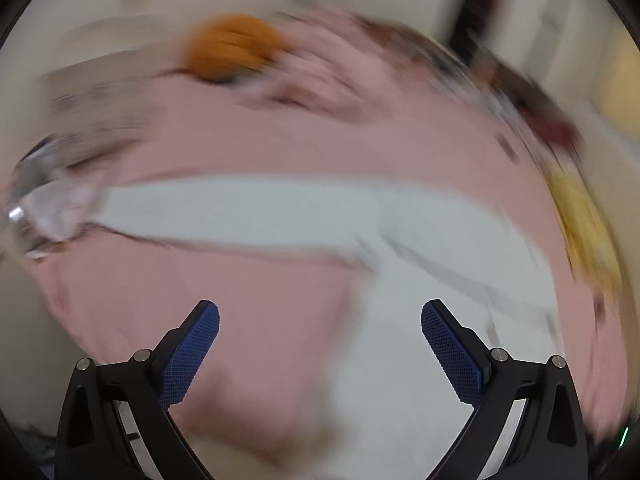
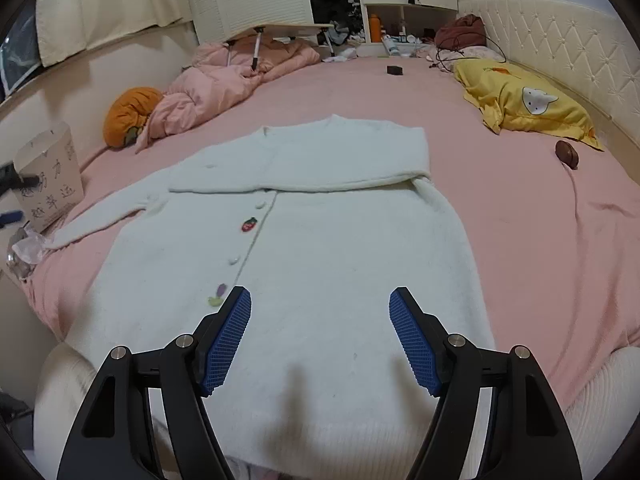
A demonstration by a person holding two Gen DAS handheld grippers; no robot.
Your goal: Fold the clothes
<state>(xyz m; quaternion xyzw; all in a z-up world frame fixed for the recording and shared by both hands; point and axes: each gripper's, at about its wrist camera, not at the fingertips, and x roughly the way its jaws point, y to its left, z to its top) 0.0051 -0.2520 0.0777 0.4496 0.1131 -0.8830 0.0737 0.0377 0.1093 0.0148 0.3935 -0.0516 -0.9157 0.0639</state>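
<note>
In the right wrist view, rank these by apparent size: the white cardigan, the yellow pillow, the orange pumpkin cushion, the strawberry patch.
1. white cardigan, by far the largest
2. yellow pillow
3. orange pumpkin cushion; it lies about as far away as the pillow, so this order looks fair
4. strawberry patch, tiny

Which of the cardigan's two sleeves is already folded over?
The sleeve on the picture's right lies folded across the chest of the cardigan; the other sleeve stretches out sideways on the bed.

The white cardigan (image 2: 304, 248) is lying in the middle of the pink bed (image 2: 520, 240). Right of the cardigan, bare sheet is staying open. Left of it, a paper bag (image 2: 50, 176) and orange cushion (image 2: 130, 114) are crowding the edge.
</note>
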